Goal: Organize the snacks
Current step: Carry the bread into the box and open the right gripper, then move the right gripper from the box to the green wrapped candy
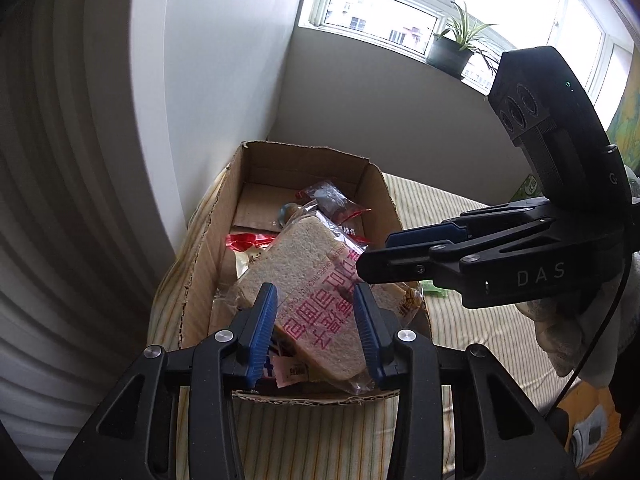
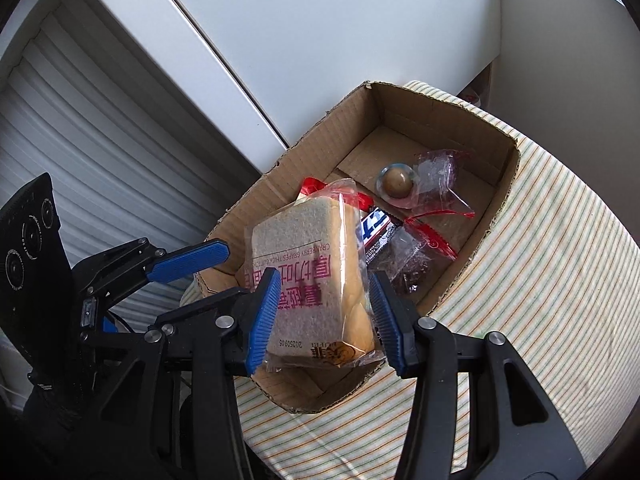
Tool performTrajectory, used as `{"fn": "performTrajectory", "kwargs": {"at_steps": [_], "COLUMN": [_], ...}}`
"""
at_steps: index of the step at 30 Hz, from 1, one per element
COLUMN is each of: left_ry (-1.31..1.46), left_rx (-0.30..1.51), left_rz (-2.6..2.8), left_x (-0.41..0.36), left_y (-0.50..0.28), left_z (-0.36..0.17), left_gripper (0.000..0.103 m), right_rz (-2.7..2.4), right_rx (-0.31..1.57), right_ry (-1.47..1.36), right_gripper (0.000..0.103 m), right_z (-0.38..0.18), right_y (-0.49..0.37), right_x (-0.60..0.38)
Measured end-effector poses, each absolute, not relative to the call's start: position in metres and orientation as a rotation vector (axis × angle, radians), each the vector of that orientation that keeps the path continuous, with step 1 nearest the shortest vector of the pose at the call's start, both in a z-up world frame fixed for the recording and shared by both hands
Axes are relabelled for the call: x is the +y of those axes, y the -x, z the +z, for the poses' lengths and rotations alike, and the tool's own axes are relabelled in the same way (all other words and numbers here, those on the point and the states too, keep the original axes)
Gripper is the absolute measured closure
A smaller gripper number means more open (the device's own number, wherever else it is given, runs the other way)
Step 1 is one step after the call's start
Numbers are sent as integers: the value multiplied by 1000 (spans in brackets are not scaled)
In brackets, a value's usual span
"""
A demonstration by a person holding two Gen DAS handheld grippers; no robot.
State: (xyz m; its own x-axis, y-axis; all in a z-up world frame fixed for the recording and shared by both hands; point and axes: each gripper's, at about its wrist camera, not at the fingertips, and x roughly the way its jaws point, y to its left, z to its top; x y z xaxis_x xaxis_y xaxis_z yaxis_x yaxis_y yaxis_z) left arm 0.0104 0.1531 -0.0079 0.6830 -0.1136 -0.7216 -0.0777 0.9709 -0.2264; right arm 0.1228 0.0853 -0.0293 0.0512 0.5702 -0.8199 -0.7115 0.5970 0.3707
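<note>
My cardboard box [image 2: 404, 116] is matt brown corrugated card with rough, torn edges. The bread pack [image 2: 308, 280] is wrapped in clear glossy plastic film that crinkles over the porous, matt slice. The cloth [image 2: 560, 280] under the box is a soft woven fabric with fine stripes. On my right hand-held gripper [image 2: 324, 320] the pads [image 2: 264, 316] are ribbed blue rubber, the arms are matt black plastic, and the screws are shiny metal. The red-edged wrappers [image 2: 436, 184] in the box are glossy and see-through.
</note>
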Motion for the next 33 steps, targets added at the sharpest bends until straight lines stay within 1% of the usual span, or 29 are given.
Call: {"fn": "performTrajectory", "kwargs": {"at_steps": [6,13,15,16,17,22,27,33], "left_ry": [233,223,212,207,203,192,177,170], "left_rx": [804,774,771,771,772,789,819,848], "left_rz": [-40,-89,-107,-115,-124,-189,-242,-267], "left_x": [138,111,100,94,88,55,24,-1], "left_y": [-3,3,2,2,2,0,-4,-4], "left_z": [3,17,19,20,19,14,5,-13], "left_gripper": [65,65,65,65,65,65,65,65], "right_rz": [973,895,845,827,810,734,669,581], "right_rx": [1124,1042,1015,1003,993,963,978,962], "right_ry": [123,80,72,61,47,17,-19,-89], "right_gripper": [54,52,43,36,33,33,33,33], "right_z": [-11,19,24,25,27,28,21,10], "right_y": [-123,-125,-127,-128,-129,-132,-133,-119], "right_x": [53,-21,-44,-57,-70,-125,-174,-233]}}
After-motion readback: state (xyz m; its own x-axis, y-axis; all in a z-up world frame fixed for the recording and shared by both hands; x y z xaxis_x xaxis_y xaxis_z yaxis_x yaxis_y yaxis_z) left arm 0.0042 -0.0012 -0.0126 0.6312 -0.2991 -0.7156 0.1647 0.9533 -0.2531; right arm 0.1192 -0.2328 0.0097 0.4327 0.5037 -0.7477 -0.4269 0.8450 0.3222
